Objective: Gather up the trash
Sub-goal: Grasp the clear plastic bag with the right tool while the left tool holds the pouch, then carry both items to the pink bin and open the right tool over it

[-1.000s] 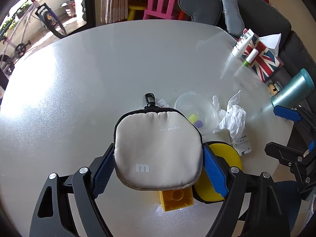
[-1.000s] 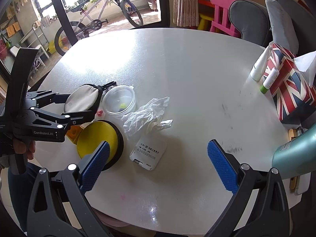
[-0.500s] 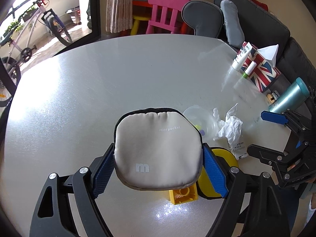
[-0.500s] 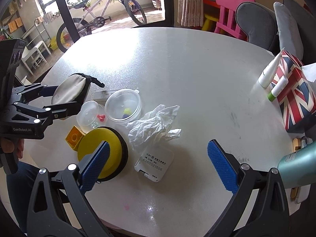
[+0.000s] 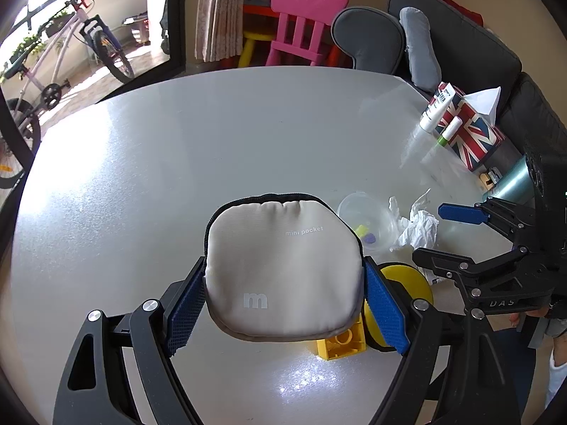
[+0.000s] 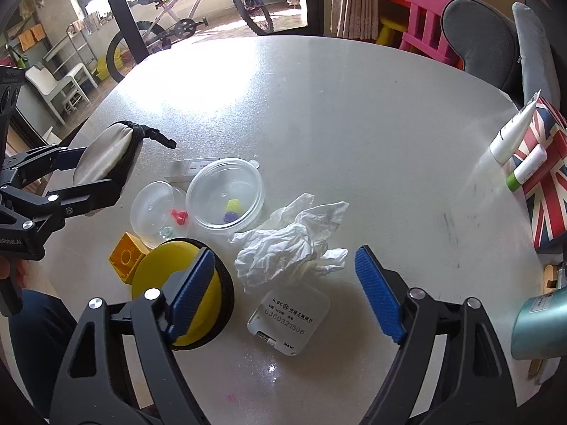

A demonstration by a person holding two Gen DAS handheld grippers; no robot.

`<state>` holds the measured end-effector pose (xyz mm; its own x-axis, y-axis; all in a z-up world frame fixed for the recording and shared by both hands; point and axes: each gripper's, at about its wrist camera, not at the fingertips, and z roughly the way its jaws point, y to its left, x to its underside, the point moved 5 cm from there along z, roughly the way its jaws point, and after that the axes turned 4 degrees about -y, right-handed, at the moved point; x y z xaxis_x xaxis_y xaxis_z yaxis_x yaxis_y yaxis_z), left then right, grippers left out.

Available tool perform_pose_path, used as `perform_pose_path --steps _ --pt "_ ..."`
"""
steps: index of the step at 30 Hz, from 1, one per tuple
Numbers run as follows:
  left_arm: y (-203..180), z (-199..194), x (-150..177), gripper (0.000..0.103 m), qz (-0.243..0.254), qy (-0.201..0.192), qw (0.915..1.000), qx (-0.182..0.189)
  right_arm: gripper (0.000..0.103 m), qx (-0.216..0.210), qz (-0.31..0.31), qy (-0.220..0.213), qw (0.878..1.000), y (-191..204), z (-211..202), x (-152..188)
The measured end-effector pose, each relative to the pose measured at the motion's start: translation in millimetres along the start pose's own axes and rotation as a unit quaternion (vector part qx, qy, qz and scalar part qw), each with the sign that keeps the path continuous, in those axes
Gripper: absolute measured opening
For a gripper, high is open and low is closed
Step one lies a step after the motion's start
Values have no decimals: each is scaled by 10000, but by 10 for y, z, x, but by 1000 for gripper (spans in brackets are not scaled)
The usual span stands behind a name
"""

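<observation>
Beige padded fabric pouch (image 5: 283,269) clamped between the left gripper (image 5: 283,294) pads above the white round table (image 6: 354,113), right gripper (image 6: 283,283) held spread wide, crumpled white tissue (image 6: 290,244) lying at its 12 o'clock, between the blue fingertips (image 6: 375,287), white card reader (image 6: 288,318) nearer

Home living room: sofa (image 5: 460,32), bicycle (image 6: 198,10)

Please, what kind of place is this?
Probably a family living room at home: a pink child's chair, a dark sofa behind the round table, and a bicycle near the window.
</observation>
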<state>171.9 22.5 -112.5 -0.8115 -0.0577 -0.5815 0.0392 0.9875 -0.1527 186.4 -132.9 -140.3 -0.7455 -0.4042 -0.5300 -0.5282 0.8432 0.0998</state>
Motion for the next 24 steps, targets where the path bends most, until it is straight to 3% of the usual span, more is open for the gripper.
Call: perform_pose_path --steps 5,10,24 --pt "25 -14 26 80 -14 -1 10000 10 43 -83 -52 56 9999 29 44 -5" --pt "26 -37 45 80 -27 -32 10000 35 24 -119 -120 43 9998 71 39 16" --pt "-20 -383 100 80 58 -271 9996 3 20 -65 -130 -345 9993 126 -349 -65"
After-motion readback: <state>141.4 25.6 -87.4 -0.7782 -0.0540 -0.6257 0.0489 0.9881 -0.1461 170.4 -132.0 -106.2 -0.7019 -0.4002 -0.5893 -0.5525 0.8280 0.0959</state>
